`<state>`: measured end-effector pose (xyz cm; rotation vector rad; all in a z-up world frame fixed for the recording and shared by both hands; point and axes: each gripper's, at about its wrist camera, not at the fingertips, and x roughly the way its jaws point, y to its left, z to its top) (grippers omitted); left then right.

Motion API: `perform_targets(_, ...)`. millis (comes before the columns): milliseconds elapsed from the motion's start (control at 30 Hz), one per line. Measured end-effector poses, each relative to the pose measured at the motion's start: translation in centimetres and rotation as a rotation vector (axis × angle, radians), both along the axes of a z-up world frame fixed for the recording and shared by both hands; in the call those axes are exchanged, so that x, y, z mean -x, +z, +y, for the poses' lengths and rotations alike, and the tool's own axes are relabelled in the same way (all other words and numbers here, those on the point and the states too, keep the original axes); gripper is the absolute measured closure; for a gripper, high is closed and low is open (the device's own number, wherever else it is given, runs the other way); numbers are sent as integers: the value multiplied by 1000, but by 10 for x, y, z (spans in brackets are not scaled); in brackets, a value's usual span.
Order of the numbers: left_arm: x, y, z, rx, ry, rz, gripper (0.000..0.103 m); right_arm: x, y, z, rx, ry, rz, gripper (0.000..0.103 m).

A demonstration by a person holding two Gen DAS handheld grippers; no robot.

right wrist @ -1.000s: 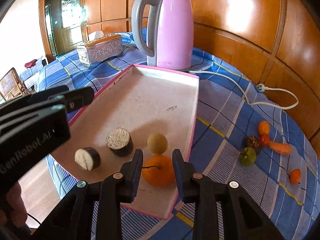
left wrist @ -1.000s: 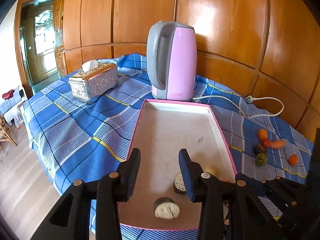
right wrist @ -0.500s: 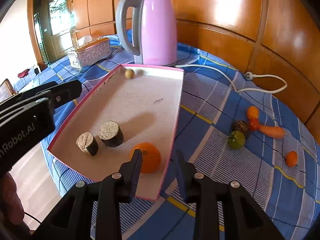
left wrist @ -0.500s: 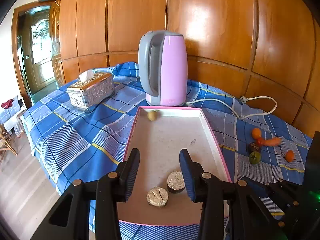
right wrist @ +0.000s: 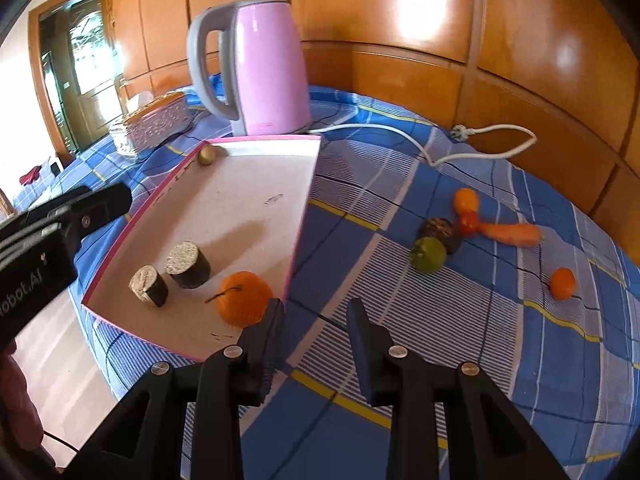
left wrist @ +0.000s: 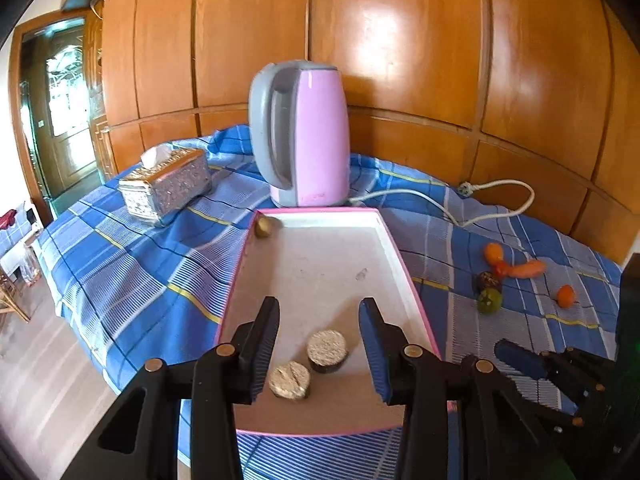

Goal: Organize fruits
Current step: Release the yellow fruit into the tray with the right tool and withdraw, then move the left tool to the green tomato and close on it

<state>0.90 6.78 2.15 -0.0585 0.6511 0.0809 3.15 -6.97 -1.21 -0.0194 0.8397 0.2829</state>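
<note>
A pink-rimmed white tray [left wrist: 320,264] [right wrist: 256,204] lies on the blue checked tablecloth. In it are two dark round cut pieces [left wrist: 326,350] [right wrist: 188,264], an orange [right wrist: 244,298] near the front right corner and a small tan fruit [left wrist: 264,226] [right wrist: 207,155] at the far left corner. My left gripper [left wrist: 318,320] is open and empty above the tray's near end. My right gripper [right wrist: 314,312] is open and empty, just right of the orange, over the cloth. Loose on the cloth to the right lie a green fruit [right wrist: 429,255], a dark fruit [right wrist: 440,232], a carrot [right wrist: 512,234] and small orange fruits [right wrist: 562,284].
A pink kettle [left wrist: 300,136] [right wrist: 256,68] stands behind the tray, its white cord [right wrist: 460,148] trailing right. A silver tissue box [left wrist: 166,184] sits at the back left. Wood panelling backs the table. The table edge and floor fall away on the left.
Both grippers have pulled back and up from the tray. My right gripper let go of the orange and shifted right of it. The small tan fruit rolled to the tray's far left corner.
</note>
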Motion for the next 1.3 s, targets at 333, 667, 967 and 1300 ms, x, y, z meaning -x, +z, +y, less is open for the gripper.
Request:
perform_targets(333,1,-18,-29,-5,-81,60,57,0,-4,-37,-10,-110,5,69)
perform_targets(667,-4,-26,-54,-7,-156,98,57,-1,-10,-82,-35,-232,28,69)
perform_targets(967,-16,-28,-70,14,-214,128,57,-3,-15,-100,-44,-271,40,69)
perform_targets(1300,-52,-38,-106,63,-324,174,57,-6,-20,-118,-49,-310,51,69)
